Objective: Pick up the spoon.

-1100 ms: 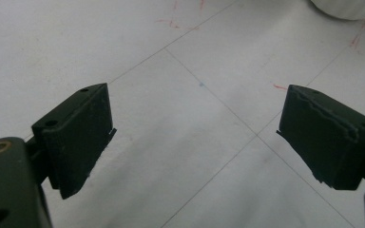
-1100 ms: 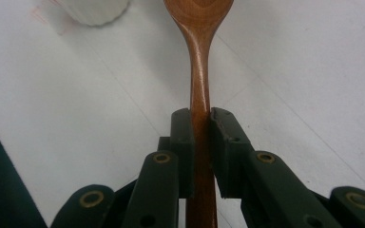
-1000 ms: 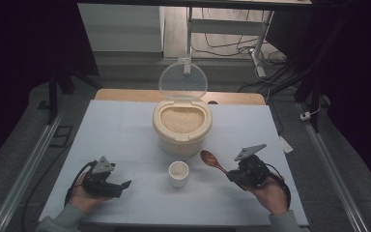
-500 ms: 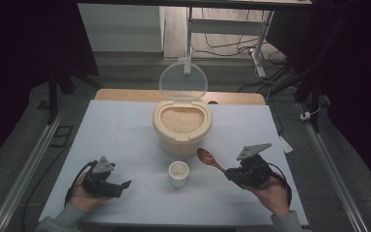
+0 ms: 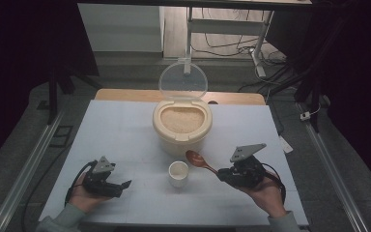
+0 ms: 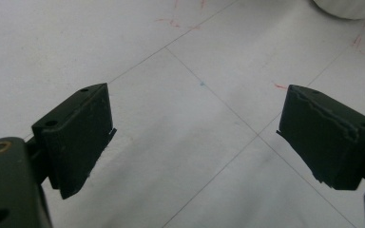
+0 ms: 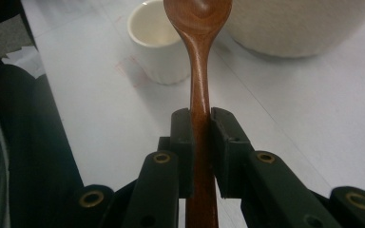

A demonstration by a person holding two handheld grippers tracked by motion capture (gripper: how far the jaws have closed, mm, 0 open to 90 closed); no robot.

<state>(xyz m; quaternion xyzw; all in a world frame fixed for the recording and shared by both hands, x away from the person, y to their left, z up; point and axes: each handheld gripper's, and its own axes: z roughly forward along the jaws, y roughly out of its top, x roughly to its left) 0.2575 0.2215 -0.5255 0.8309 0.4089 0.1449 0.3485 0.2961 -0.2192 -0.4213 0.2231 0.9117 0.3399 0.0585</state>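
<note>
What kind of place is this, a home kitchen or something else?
Probably a lab or recording workspace, not a kitchen: a white table between metal rails, loose cables on the floor, and dark surroundings.

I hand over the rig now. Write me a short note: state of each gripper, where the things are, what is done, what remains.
Right gripper: shut on the wooden spoon by its handle, bowl lifted off the table, near the small cup.
Left gripper: open, holding nothing, low over the white table.
Rice container: lid open, full, behind the cup.
Done: spoon picked up.
Left, probably: scoop rice and tip it into the cup, which looks empty.
</note>
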